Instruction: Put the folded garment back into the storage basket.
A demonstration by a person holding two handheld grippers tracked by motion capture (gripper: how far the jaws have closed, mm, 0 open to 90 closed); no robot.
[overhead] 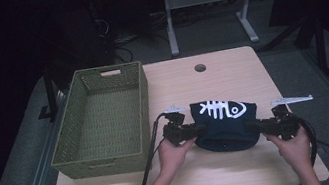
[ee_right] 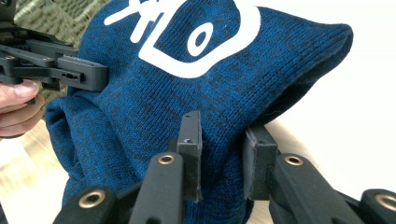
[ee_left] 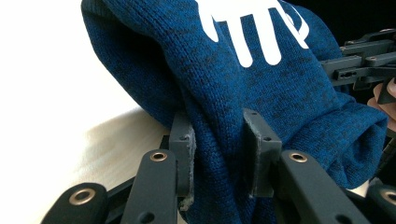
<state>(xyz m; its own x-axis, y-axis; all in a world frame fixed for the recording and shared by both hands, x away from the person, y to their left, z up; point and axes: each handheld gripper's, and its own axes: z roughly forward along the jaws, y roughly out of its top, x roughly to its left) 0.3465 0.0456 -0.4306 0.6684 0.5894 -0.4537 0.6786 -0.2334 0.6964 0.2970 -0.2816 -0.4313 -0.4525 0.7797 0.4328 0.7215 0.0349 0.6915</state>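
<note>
I have the beanie (overhead: 223, 123) pinched at both ends, left gripper (overhead: 194, 130) and right gripper (overhead: 257, 126) each clenched on knit, so it hangs spread just above the table (overhead: 193, 184), right of the basket (overhead: 106, 117), ready to carry across.

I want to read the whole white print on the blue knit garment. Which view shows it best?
The high view: the blue knit garment shows its complete white fish-skeleton print. The left gripper view shows just the lower ends of the print's bars; the right gripper view shows mostly the head with its eye.
</note>
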